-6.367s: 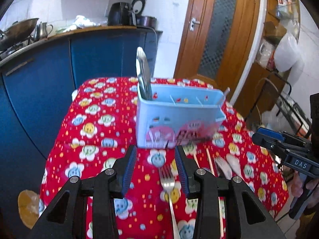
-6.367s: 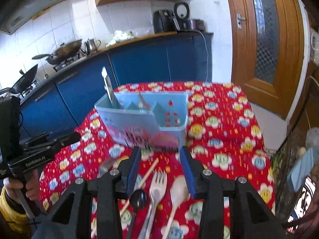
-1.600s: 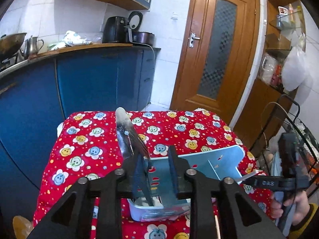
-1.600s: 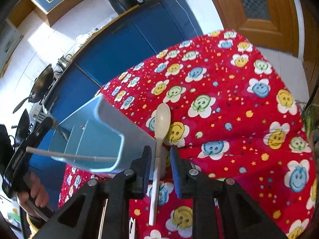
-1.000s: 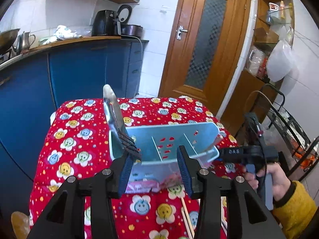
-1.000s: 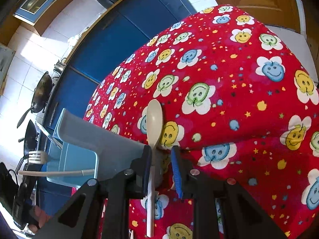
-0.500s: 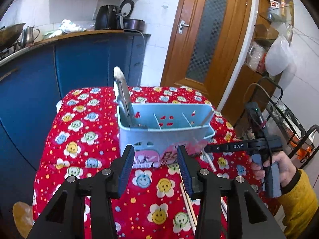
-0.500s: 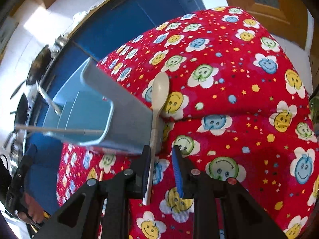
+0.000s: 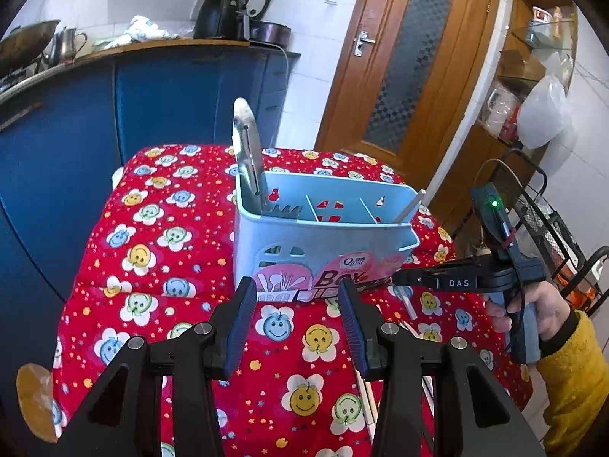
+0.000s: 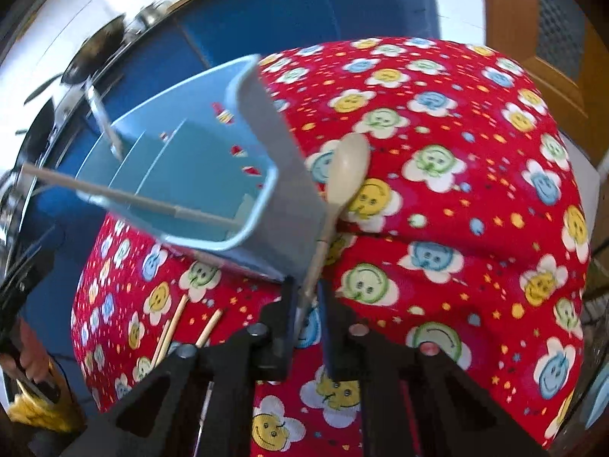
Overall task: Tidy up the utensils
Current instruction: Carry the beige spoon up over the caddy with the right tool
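A light-blue utensil caddy [image 9: 323, 236] stands on the red flowered tablecloth [image 9: 152, 228]. A knife blade [image 9: 247, 148] and fork tines [image 9: 281, 211] stick up from its left compartment; a chopstick [image 9: 409, 205] leans in the right one. My left gripper [image 9: 295, 323] is open and empty, just in front of the caddy. My right gripper [image 10: 306, 304] holds a cream spoon [image 10: 348, 167] by the handle, its jaws closing tighter on it. The spoon's bowl lies against the right end wall of the caddy [image 10: 198, 175]. The right gripper [image 9: 396, 278] also shows beside the caddy, held by a hand in a yellow sleeve.
Loose chopsticks [image 10: 171, 327] lie on the cloth in front of the caddy. Blue cabinets [image 9: 152, 106] stand behind the table, a wooden door [image 9: 411, 68] at the back right, a wire rack [image 9: 552, 228] close to the right. The table edges drop off on all sides.
My left gripper has drawn back and down from the caddy, which now stands further off. My right gripper has rolled with the spoon, and its jaws have narrowed on the handle.
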### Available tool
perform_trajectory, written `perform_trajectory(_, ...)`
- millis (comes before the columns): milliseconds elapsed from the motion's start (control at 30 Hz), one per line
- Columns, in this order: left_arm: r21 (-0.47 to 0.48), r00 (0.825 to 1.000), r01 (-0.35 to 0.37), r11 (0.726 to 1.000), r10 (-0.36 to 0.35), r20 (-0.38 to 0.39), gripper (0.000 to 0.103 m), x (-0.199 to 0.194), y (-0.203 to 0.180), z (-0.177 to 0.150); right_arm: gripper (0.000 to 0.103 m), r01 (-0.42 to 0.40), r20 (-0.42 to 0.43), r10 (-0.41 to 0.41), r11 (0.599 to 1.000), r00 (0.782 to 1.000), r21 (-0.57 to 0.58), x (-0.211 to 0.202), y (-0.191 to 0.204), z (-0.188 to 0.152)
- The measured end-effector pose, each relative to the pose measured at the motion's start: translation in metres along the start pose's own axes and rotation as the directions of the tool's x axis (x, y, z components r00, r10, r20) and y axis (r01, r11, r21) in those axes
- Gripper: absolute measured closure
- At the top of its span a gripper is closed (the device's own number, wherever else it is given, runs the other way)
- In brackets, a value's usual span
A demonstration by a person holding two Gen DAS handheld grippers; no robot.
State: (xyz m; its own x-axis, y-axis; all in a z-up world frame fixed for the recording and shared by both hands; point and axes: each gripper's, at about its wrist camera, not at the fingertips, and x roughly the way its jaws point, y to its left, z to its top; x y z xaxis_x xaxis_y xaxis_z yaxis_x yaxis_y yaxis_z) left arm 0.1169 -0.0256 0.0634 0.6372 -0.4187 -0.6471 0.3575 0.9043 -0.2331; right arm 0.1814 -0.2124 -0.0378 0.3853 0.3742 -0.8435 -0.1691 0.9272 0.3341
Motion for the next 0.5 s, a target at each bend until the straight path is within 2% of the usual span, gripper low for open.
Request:
perform_trajectory(167,-0.013,1.000,0.004,1.000,-0.004,-0.005,0.057,0.002,0.003,-0.002,0.093,-0.001,0.005,0.000,0.999,1.000,0.044,-0.004,-0.004,-0.001)
perform_trajectory(333,-0.020,1.000,-0.001,1.000,0.001,-0.009,0.057,0.005,0.007,-0.003,0.095,0.050,0.024,-0.052,0.993,0.998,0.103,-0.017,-0.014,-0.010)
perform_trajectory(400,-0.021,1.000,-0.007,1.000,0.007,-0.012,0.057,0.006,0.008,-0.003,0.096,0.075,0.011,-0.076,0.990,0.997,0.123,-0.020,-0.018,-0.013)
perform_trajectory(500,-0.020,1.000,-0.023,1.000,0.022,-0.019,0.057,0.010,0.010,-0.004,0.094,0.071,-0.010,-0.070,0.988,0.997,0.140,-0.019,-0.018,-0.012)
